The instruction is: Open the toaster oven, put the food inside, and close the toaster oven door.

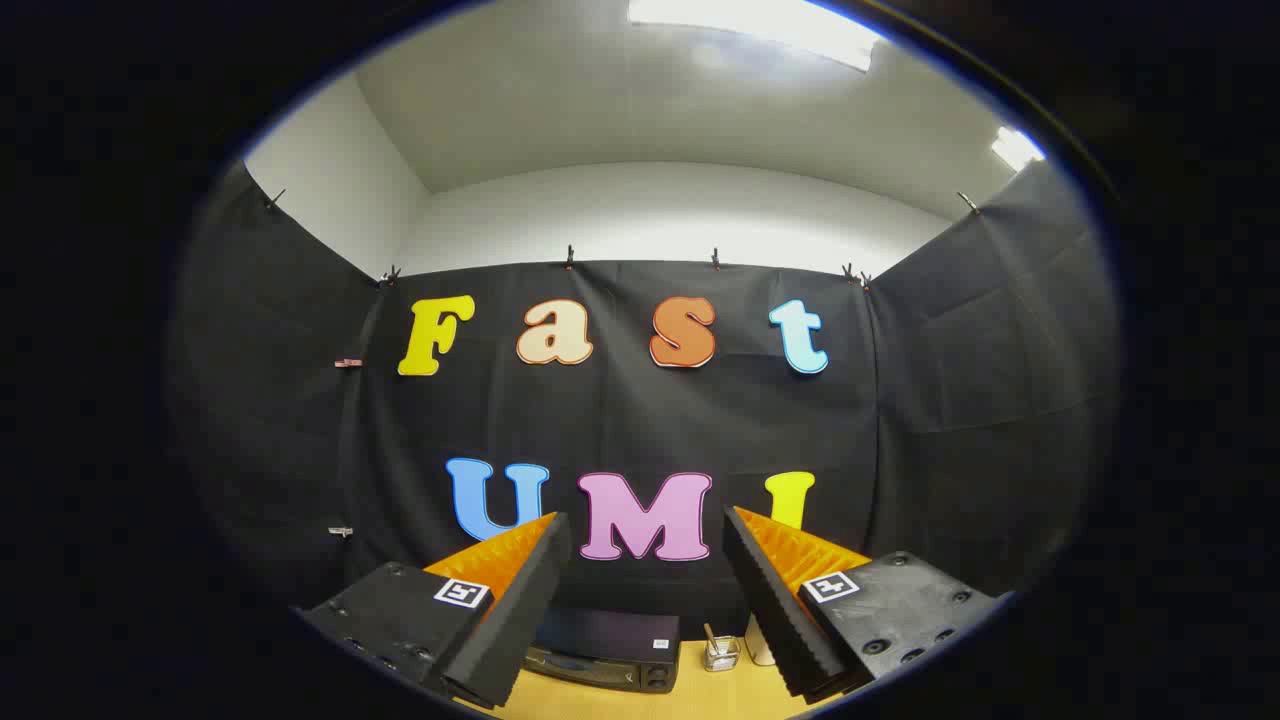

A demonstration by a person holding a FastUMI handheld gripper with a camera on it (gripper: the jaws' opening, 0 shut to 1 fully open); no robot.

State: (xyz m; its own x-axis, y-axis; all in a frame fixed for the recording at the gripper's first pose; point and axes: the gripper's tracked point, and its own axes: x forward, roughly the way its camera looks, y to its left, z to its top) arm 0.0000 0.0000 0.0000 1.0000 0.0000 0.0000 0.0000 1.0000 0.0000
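Black toaster oven beyond gripper, fingers apart, empty; oven's label unreadable.

My gripper is held high with its fingers spread wide and nothing between them, so the gap ahead is free air up to the booth's cloth wall. Below and beyond the fingers, the toaster oven sits on the wooden table, with a small glass jar close beside it, crowding that side.
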